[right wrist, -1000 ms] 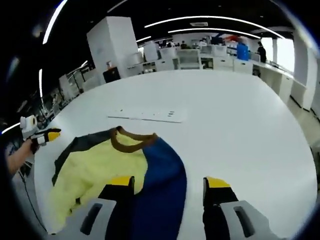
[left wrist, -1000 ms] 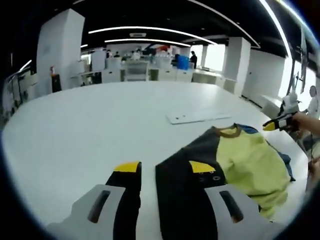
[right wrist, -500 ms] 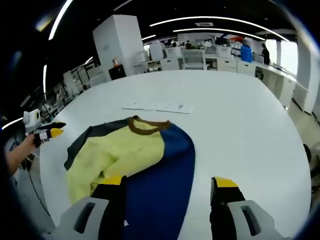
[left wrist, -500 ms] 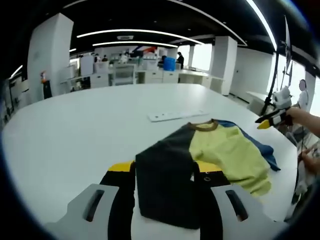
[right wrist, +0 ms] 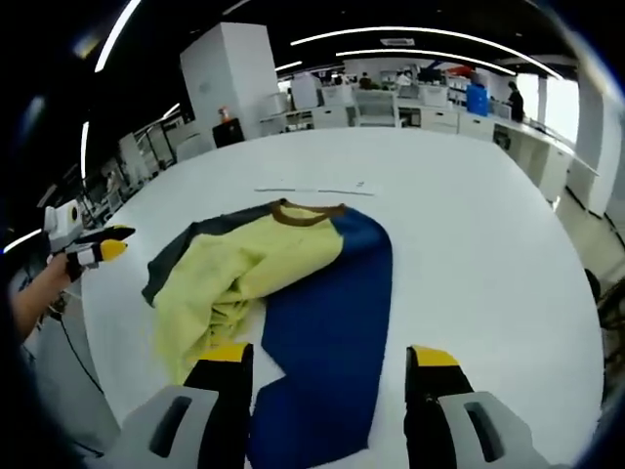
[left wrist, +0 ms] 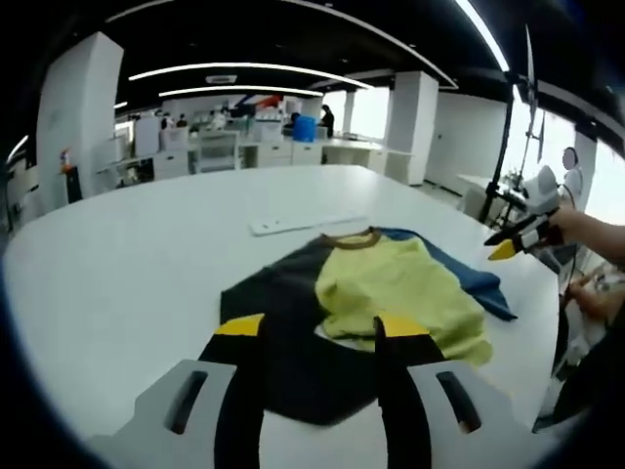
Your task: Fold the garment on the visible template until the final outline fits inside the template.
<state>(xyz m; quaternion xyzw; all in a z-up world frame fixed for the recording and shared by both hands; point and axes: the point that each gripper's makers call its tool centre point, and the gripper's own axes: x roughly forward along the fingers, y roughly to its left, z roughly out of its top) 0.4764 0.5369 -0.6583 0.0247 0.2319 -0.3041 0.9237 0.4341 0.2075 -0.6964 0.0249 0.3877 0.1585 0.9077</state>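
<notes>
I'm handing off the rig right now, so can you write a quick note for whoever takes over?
Left claw: open, over the black side of the shirt, holding nothing.
Right claw: open, over the blue side, holding nothing.
The shirt lies on the white table, its yellow middle rumpled, collar toward the white strip beyond it.
Done: no neat fold shows.
Left: smooth and fold it. I cannot tell a template outline.

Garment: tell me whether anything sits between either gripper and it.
Nothing visible does. The garment lies on bare white table, its blue side running between the open right gripper jaws; its dark side reaches the open left gripper.
</notes>
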